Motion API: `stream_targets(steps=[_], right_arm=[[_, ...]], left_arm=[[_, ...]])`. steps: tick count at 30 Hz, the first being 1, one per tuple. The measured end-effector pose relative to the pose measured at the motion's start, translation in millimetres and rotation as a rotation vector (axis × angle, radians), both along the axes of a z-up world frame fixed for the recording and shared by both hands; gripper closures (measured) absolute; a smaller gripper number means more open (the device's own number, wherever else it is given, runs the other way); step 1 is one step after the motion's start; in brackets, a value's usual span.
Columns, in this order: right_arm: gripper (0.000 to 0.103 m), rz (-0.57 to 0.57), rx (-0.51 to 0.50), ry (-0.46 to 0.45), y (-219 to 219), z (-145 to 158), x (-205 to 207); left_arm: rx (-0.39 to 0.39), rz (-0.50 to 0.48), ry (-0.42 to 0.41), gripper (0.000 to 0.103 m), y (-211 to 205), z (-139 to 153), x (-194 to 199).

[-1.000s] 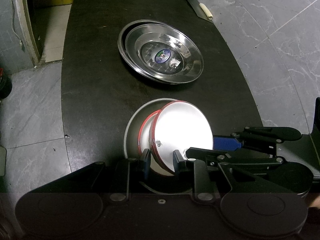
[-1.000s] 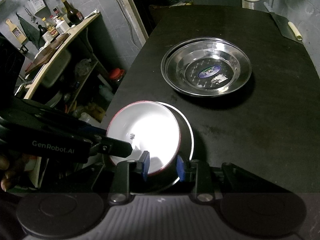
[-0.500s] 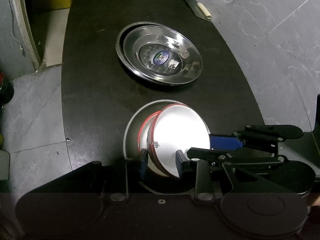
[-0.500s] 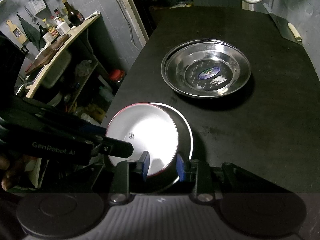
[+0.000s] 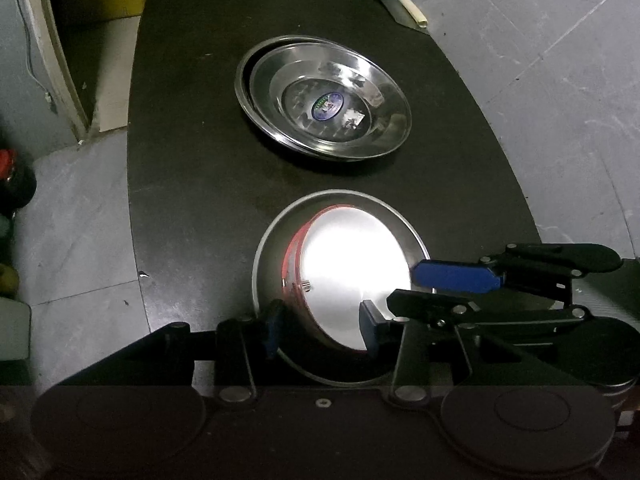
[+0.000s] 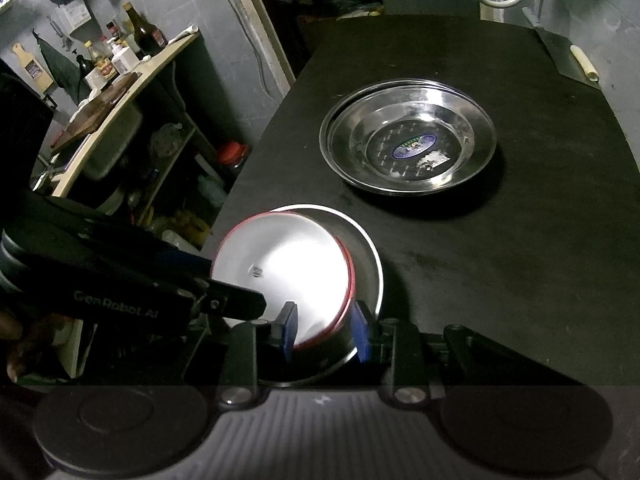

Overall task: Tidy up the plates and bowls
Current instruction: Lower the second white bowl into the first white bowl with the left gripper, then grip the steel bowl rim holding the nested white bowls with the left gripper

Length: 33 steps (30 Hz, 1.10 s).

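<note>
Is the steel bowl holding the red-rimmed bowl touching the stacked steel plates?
Apart. The left wrist view shows a strip of bare black table between the steel bowl and the stacked steel plates.

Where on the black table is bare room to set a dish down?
Bare table lies right of the bowls, below the steel plates. Also bare: the far strip beyond the plates, short of the knife. Crowded: the near left edge, with both tongs around the bowls.

Grey tiled floor (image 5: 560,80), black table (image 6: 520,260) — cluttered bottle shelf (image 6: 120,68) against wall.
</note>
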State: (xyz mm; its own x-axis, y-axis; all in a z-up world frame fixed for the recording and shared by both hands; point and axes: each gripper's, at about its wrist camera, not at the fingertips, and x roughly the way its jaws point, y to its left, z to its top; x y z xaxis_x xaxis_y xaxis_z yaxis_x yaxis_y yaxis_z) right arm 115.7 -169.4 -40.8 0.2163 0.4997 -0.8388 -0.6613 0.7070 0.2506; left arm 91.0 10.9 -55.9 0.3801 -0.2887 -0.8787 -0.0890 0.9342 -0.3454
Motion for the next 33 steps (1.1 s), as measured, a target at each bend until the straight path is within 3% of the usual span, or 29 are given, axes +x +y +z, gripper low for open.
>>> stream_targets(steps=[8, 14, 16, 20, 25, 33], right_arm=[[0.07, -0.002, 0.0, -0.001, 0, 0, -2], [0.068, -0.006, 0.007, -0.037, -2, 6, -4], [0.059, -0.013, 0.022, -0.067, -5, 12, -6], [0.044, -0.054, 0.034, -0.098, -11, 18, -5], [0.016, -0.11, 0.005, -0.091, -16, 14, 1], [0.001, -0.206, -0.104, -0.071, -24, 0, 10]], left_arm=[[0.002, -0.001, -0.005, 0.06, 0, 0, -1], [-0.002, 0.016, -0.04, 0.047, 7, 10, -5], [0.015, 0.035, -0.064, 0.036, 12, 17, -6], [0.037, 0.092, -0.102, 0.023, 28, 27, -10], [0.103, 0.169, -0.097, 0.003, 49, 26, -11], [0.146, 0.202, -0.008, 0.001, 62, 8, -19]])
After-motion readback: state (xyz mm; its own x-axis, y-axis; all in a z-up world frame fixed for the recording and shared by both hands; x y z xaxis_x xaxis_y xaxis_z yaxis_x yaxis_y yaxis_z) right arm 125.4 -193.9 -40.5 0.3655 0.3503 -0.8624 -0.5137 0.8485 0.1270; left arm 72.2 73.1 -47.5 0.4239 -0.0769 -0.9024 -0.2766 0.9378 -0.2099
